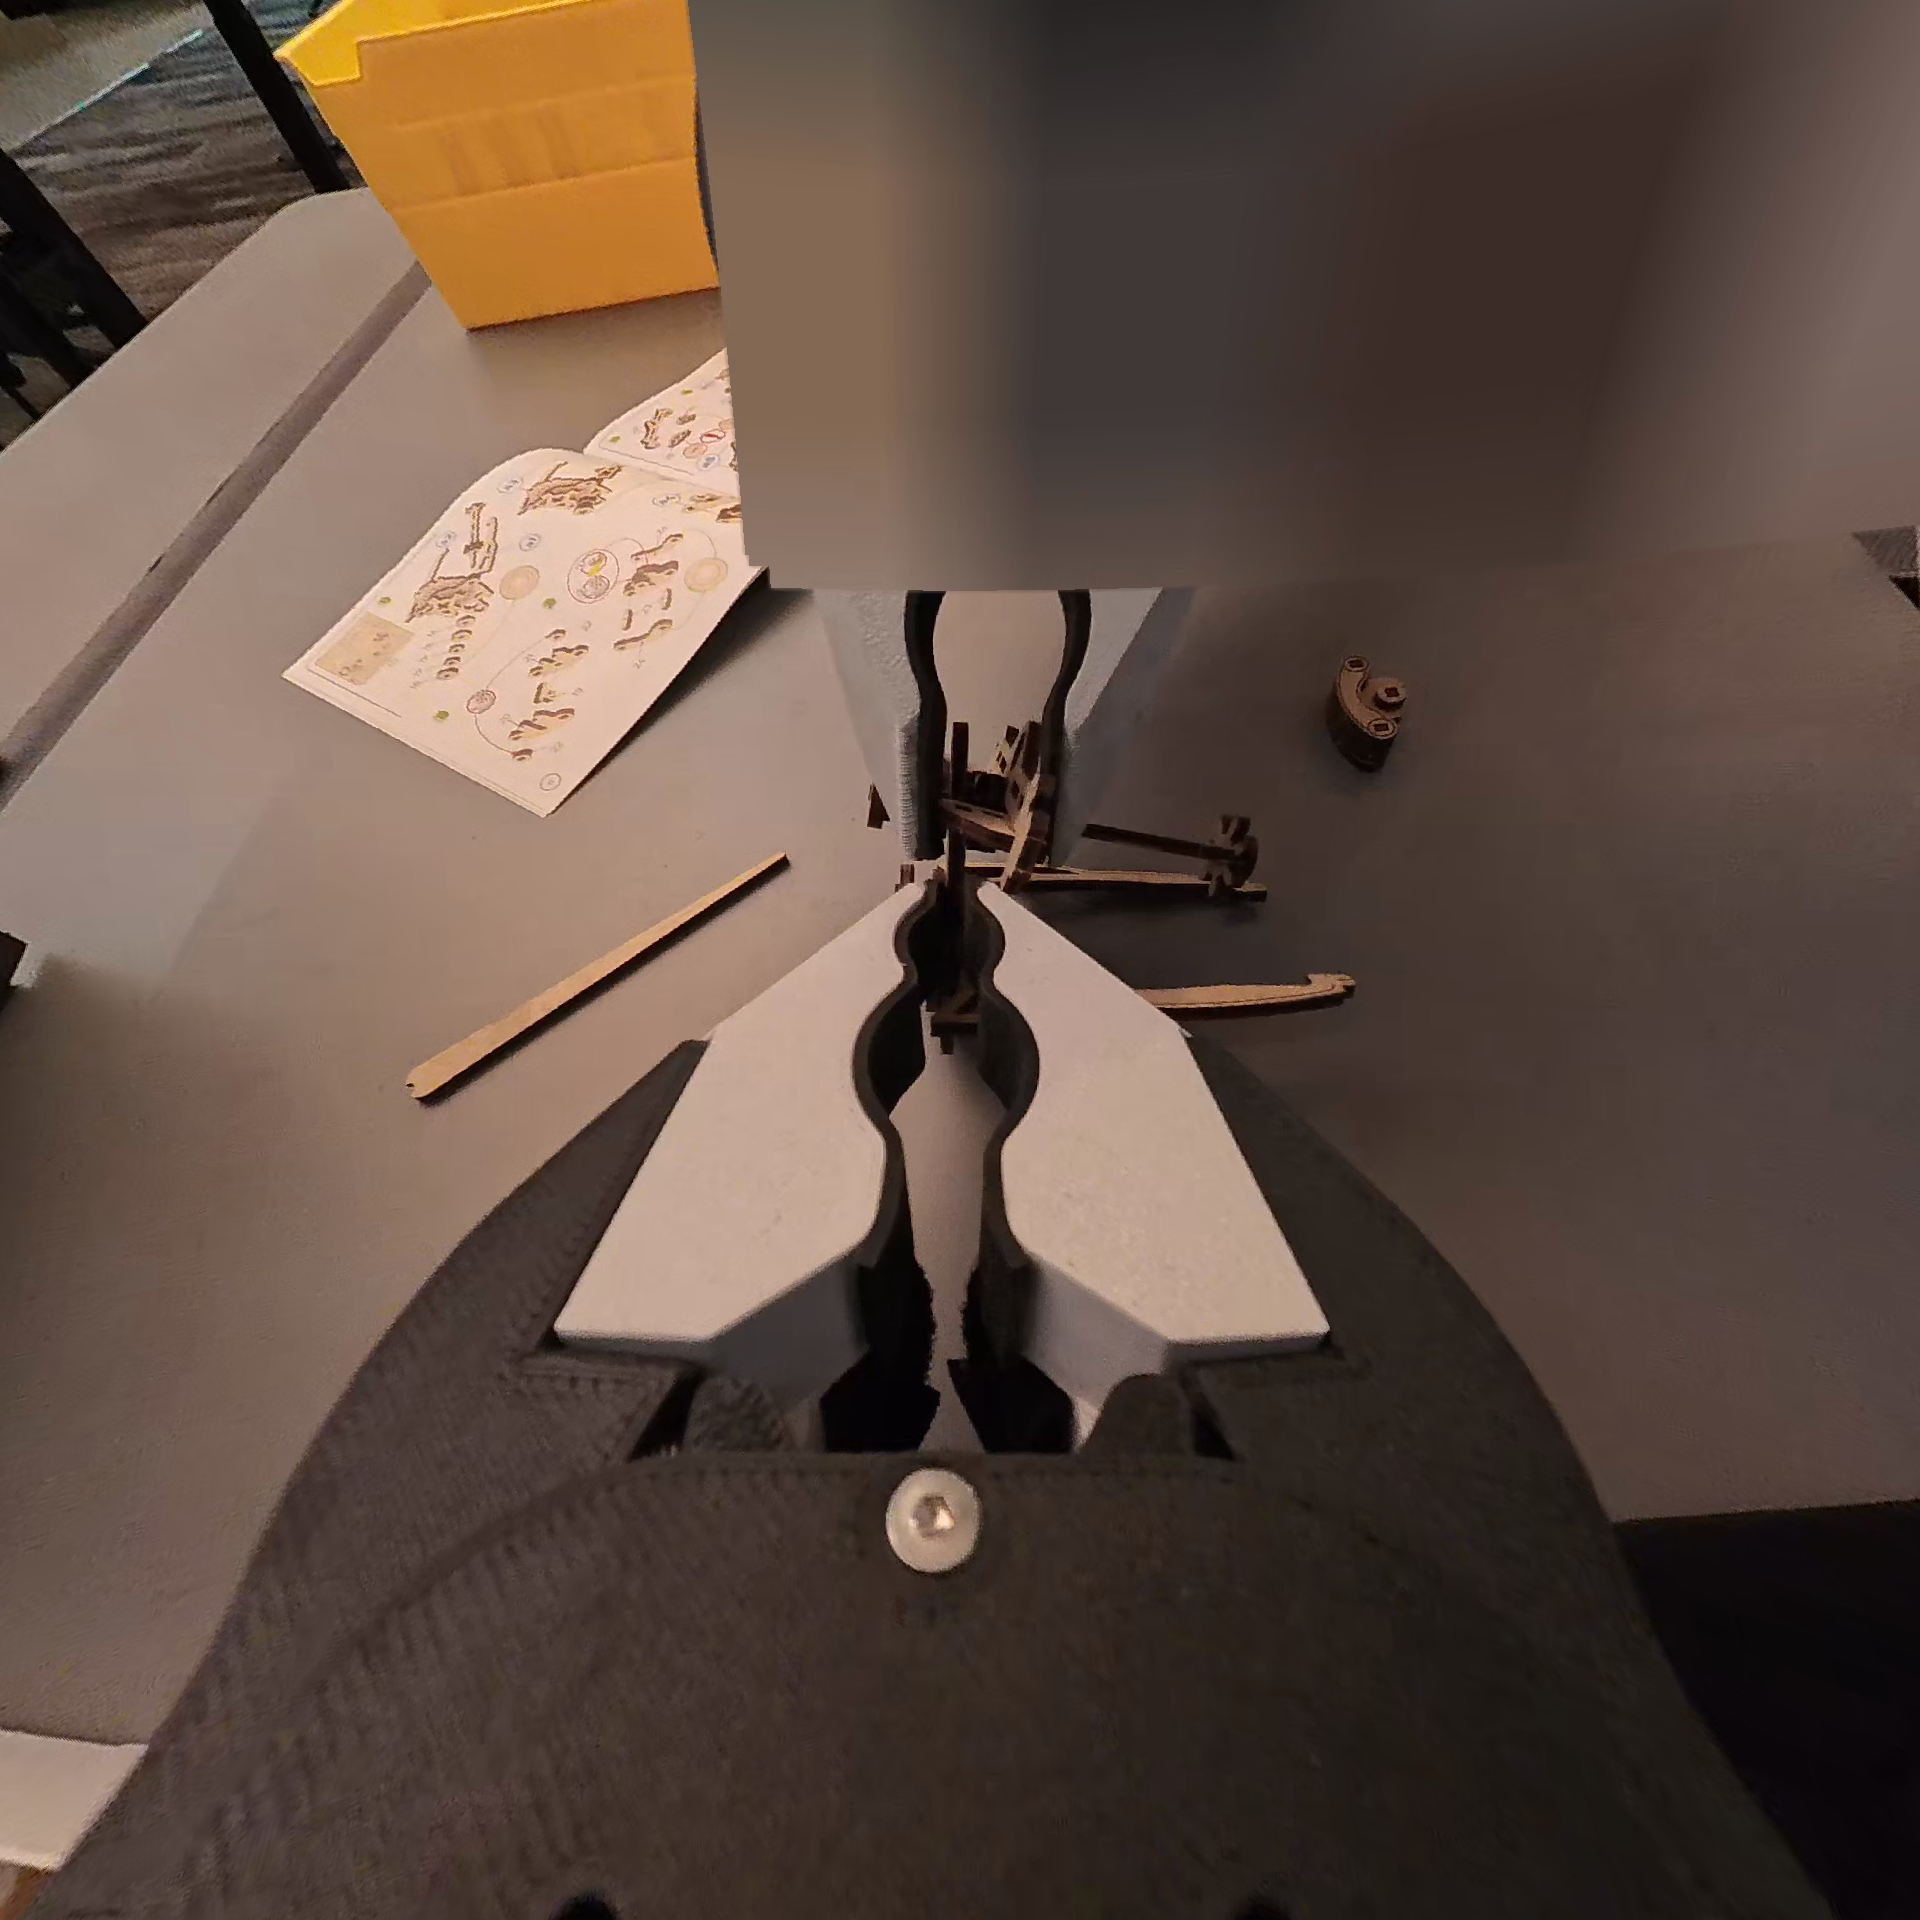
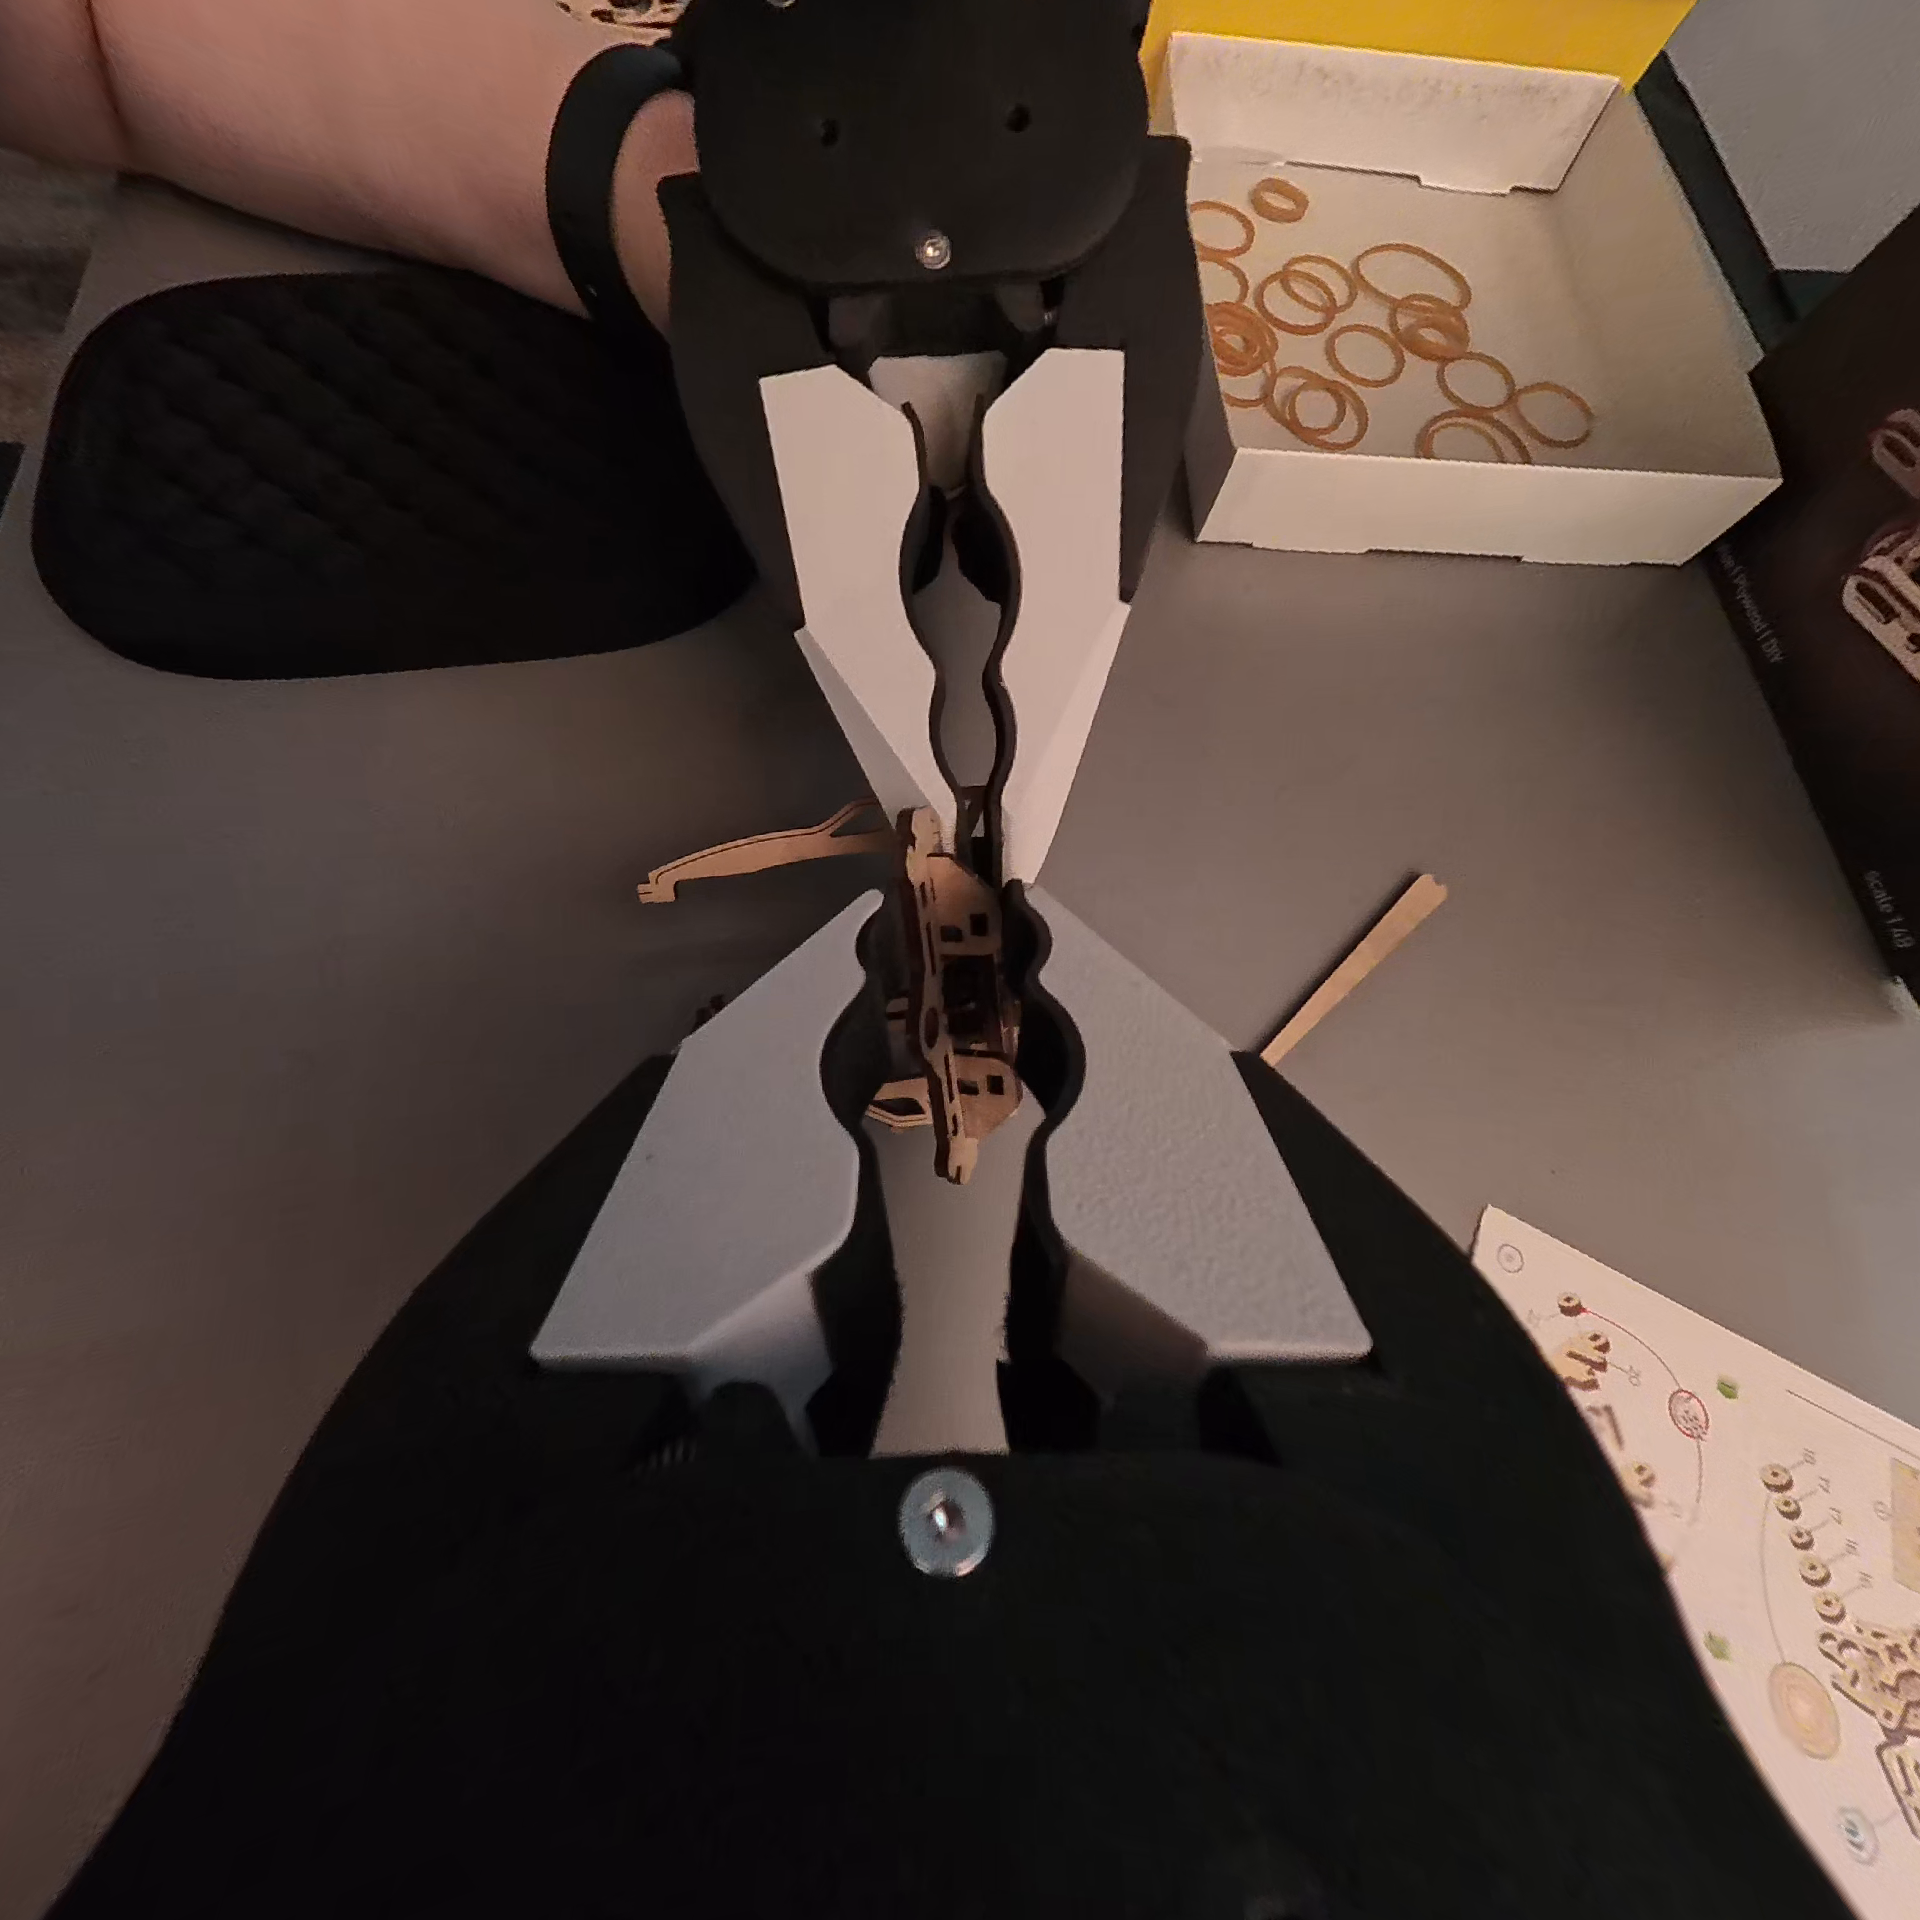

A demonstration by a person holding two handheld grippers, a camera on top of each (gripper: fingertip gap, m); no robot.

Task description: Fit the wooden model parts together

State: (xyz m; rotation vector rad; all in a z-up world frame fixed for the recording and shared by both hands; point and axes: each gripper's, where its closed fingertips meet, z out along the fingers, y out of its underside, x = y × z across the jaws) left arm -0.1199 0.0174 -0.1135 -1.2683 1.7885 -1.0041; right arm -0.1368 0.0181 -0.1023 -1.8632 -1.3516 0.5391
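facing each other: the left gripper (image 1: 951, 914) and the right gripper (image 2: 951, 935) meet tip to tip over the grey table (image 1: 312, 1143), each showing in the other's view.
left gripper: fingers drawn narrow, pinching a thin dark wooden part (image 1: 954, 977) edge-on at the tips.
right gripper: fingers closed around a pale laser-cut wooden assembly (image 2: 956, 1018), which stands upright between the pads and is full of slots and holes.
where they meet: the thin part touches the far end of the assembly; whether it sits in a slot cannot be told.
loose wooden pieces: a long tapered stick (image 1: 592, 982) lies left of the left gripper; a curved strip (image 1: 1247, 997) lies to its right; a spoked axle piece (image 1: 1174, 868) lies on the table beyond it; a small dark round piece (image 1: 1366, 712) sits far right.
instruction sheet: open on the table (image 1: 520, 623), far left in the left wrist view.
yellow bin: at the far left edge (image 1: 520, 177).
white box: holds many rubber bands (image 2: 1382, 322), far right in the right wrist view.
black pad: lies on the table (image 2: 364, 478), far left in the right wrist view.
dark printed box: at the right edge (image 2: 1860, 623).
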